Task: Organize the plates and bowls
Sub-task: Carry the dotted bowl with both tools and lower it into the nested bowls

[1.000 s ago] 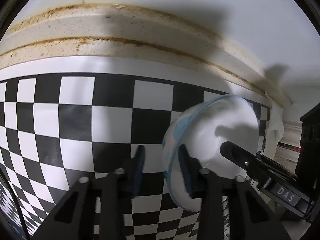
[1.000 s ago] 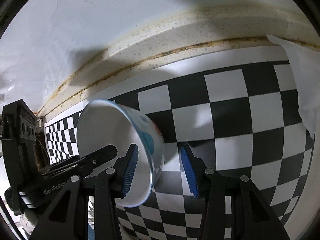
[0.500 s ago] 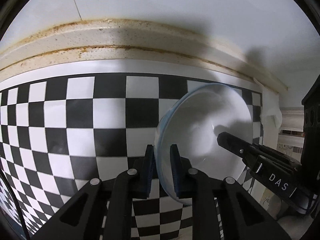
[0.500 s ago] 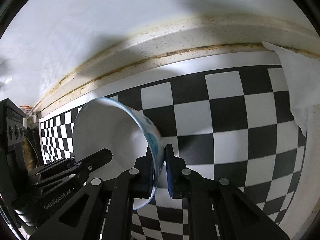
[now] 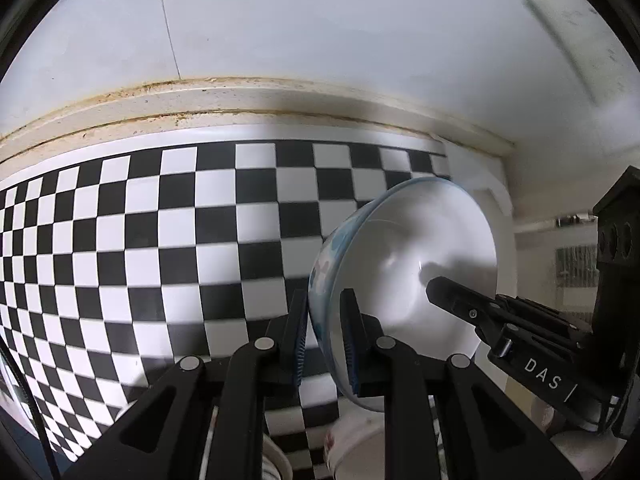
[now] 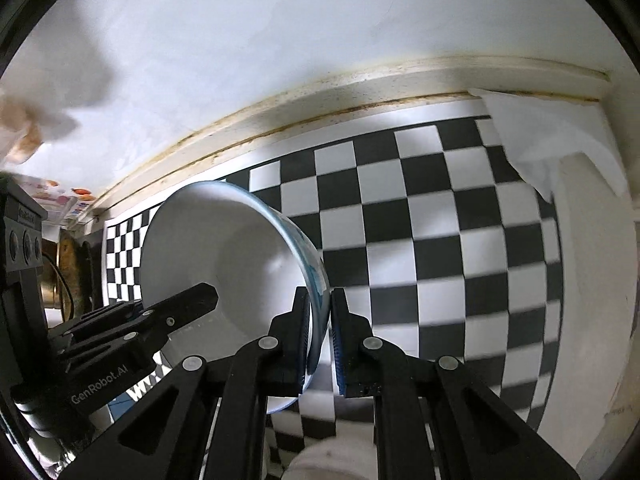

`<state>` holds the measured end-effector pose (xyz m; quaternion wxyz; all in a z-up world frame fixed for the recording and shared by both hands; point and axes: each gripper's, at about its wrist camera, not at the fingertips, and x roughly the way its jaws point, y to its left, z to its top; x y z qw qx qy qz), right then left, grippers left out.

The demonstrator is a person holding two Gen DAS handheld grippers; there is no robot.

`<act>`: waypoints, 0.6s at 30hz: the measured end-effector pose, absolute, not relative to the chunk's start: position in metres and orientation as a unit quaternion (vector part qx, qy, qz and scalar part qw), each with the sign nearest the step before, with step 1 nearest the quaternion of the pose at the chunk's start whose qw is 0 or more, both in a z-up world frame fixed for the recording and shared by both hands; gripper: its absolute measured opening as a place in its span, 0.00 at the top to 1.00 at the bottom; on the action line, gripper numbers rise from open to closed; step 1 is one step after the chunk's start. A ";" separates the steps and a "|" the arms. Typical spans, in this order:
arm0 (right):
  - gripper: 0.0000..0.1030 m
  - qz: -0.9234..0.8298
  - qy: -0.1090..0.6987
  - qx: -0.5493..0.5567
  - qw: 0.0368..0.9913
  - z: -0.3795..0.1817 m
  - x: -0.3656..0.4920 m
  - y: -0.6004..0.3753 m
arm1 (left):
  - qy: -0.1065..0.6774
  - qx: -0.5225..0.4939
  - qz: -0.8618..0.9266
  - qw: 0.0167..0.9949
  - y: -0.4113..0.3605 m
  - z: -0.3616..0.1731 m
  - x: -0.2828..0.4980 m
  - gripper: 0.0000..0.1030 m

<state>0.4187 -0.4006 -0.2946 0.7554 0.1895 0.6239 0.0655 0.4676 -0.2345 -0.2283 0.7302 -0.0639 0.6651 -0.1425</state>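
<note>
**Two grippers hold one bowl by opposite sides of its rim**

The left gripper [image 5: 324,336] has its two fingers closed on the rim of a white bowl [image 5: 412,276] with a blue edge and blue marks on the outside. One finger presses the outer wall, the other sits inside the bowl, and the rim is pinched between the blue pads [image 5: 349,340]. The bowl is tipped on its side, its open face turned to the right of these fingers.

The right gripper [image 6: 320,334] grips the same bowl [image 6: 224,248] at the opposite side of the rim, fingers closed with the thin wall clamped between them. From this camera the bowl's open face turns left of the fingers, and the tip of the left gripper reaches into the hollow from the lower left.

Beyond both pairs of fingers lies a black-and-white checkered mat [image 5: 160,240], bounded by a stained cream ledge [image 5: 240,100] and a white wall [image 5: 320,20]. Below the left fingers, the white rims of other dishes [image 5: 360,444] show partly; what kind cannot be told. Right of the right fingers, a white sheet [image 6: 560,152] covers the mat's corner.
</note>
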 end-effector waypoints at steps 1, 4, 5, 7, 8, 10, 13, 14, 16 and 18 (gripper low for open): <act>0.88 0.064 0.620 0.191 0.758 -0.289 0.410 -0.401 | 0.663 -0.060 -0.146 0.732 -0.236 -0.223 0.460 0.86; 0.88 0.060 0.612 0.194 0.764 -0.276 0.382 -0.401 | 0.658 -0.052 -0.156 0.735 -0.235 -0.211 0.441 0.86; 0.88 0.059 0.610 0.193 0.766 -0.273 0.376 -0.397 | 0.657 -0.050 -0.159 0.735 -0.231 -0.206 0.433 0.86; 0.88 0.056 0.607 0.195 0.769 -0.266 0.356 -0.397 | 0.655 -0.045 -0.166 0.736 -0.231 -0.200 0.418 0.86; 0.88 0.054 0.606 0.196 0.769 -0.264 0.346 -0.396 | 0.655 -0.043 -0.169 0.735 -0.230 -0.198 0.409 0.86; 0.88 0.050 0.604 0.198 0.770 -0.260 0.325 -0.400 | 0.657 -0.039 -0.174 0.732 -0.229 -0.197 0.394 0.86; 0.88 0.045 0.607 0.198 0.769 -0.262 0.296 -0.400 | 0.666 -0.032 -0.185 0.722 -0.229 -0.203 0.371 0.86; 0.88 0.044 0.608 0.200 0.767 -0.264 0.287 -0.401 | 0.669 -0.030 -0.187 0.719 -0.230 -0.205 0.362 0.86; 0.88 0.041 0.613 0.202 0.763 -0.270 0.269 -0.401 | 0.677 -0.028 -0.191 0.711 -0.230 -0.213 0.347 0.86; 0.88 0.037 0.619 0.205 0.758 -0.279 0.255 -0.402 | 0.685 -0.025 -0.192 0.703 -0.231 -0.222 0.336 0.86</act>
